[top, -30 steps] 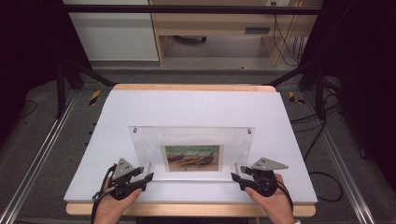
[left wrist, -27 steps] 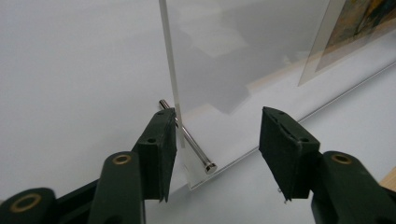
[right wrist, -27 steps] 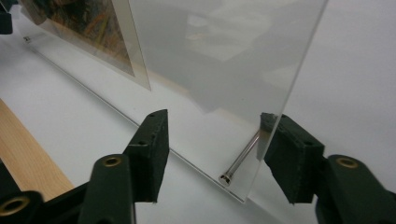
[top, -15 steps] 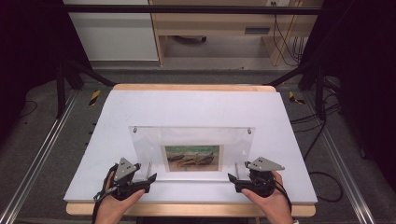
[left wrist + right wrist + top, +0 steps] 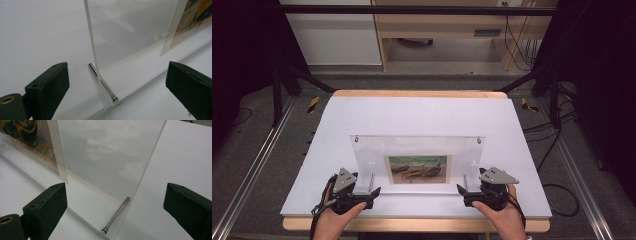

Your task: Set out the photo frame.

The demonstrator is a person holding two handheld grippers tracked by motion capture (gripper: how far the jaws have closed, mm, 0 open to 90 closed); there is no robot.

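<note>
A clear acrylic picture frame [image 5: 417,150] stands upright on the white tabletop [image 5: 412,112], holding a print of boats [image 5: 418,169]. My left gripper [image 5: 373,192] is open at its lower left corner, jaws pointing right. In the left gripper view [image 5: 117,66] the frame's edge [image 5: 93,50] and a metal standoff pin [image 5: 101,81] lie between the jaws, untouched. My right gripper [image 5: 461,190] is open at the lower right corner. Its own view [image 5: 115,186] has the frame's edge [image 5: 147,162] and a second pin [image 5: 117,213] between the jaws.
The tabletop has a wooden front edge [image 5: 412,225] just behind my hands. Metal rails [image 5: 252,175] run along both sides of the table. Black stand legs, a cabinet [image 5: 332,35] and cables [image 5: 557,135] lie beyond the table.
The right gripper has crept slightly left toward the frame's corner. The left gripper and the frame have hardly moved.
</note>
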